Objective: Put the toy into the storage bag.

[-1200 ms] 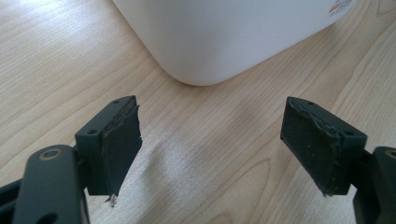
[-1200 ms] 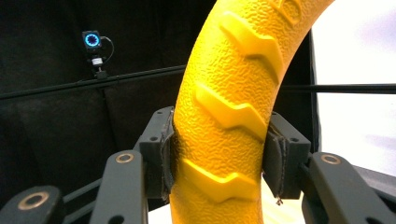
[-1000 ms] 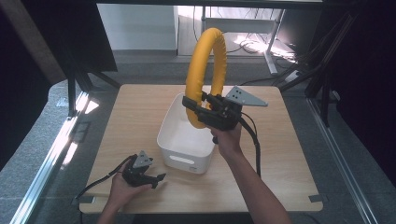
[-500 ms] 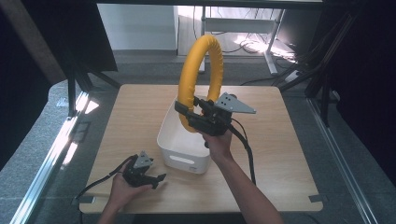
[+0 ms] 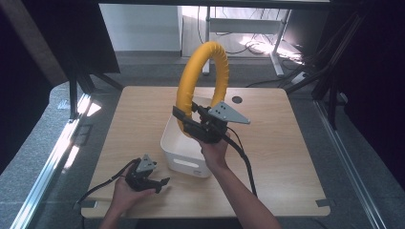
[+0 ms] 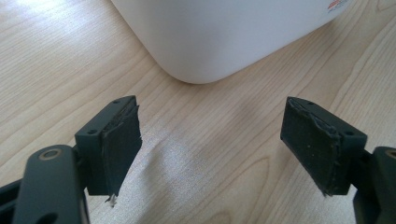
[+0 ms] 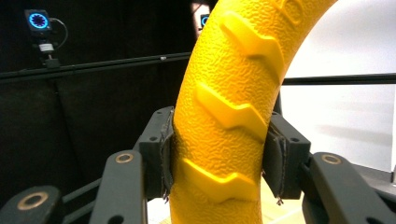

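A large yellow ring (image 5: 202, 78) with a bumpy, ridged skin stands upright over the white bin (image 5: 177, 157) in the high view. My right gripper (image 5: 187, 118) is shut on the ring's lower left arc, above the bin's opening. In the right gripper view both pads (image 7: 167, 154) press the yellow ring (image 7: 224, 116) from either side. My left gripper (image 5: 160, 182) rests low on the table near the front left, open. In the left gripper view its gripper (image 6: 210, 149) has nothing between the fingers, and the white bin's (image 6: 219, 32) rounded corner lies just ahead.
The wooden table (image 5: 286, 143) has bare room to the right of the bin and along the far edge. A round cable hole (image 5: 237, 99) sits near the back. Black cables trail from both grippers toward the front edge. Dark frames and floor surround the table.
My right gripper has carried the yellow ring leftward and a little lower, over the bin. The left gripper and the bin have stayed put.
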`<act>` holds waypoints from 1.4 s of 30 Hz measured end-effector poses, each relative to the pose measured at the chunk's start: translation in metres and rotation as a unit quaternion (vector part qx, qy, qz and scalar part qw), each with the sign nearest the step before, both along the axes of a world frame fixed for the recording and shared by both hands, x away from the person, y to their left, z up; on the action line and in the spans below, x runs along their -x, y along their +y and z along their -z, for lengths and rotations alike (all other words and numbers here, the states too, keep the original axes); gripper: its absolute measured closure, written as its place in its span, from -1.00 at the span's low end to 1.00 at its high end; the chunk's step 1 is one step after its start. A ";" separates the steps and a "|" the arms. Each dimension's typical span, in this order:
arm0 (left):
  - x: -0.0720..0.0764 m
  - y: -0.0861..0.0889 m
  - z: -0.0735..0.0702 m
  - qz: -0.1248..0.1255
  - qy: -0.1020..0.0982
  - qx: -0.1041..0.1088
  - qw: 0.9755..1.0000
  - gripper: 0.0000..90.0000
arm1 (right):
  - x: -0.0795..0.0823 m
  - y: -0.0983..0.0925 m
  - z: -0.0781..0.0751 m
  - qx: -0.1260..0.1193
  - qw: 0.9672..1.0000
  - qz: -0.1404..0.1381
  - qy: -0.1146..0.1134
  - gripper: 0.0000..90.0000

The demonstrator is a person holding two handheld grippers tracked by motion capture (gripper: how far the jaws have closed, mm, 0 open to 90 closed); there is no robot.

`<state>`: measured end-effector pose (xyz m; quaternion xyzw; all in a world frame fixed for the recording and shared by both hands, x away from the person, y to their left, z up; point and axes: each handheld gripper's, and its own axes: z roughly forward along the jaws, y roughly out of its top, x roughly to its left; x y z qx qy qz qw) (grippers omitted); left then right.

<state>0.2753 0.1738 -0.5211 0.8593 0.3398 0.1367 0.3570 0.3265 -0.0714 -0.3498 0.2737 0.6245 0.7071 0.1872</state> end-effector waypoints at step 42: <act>0.000 -0.001 0.001 0.001 0.001 -0.004 1.000 -0.55 | 0.025 0.039 0.053 0.036 0.998 0.044 0.011 0.04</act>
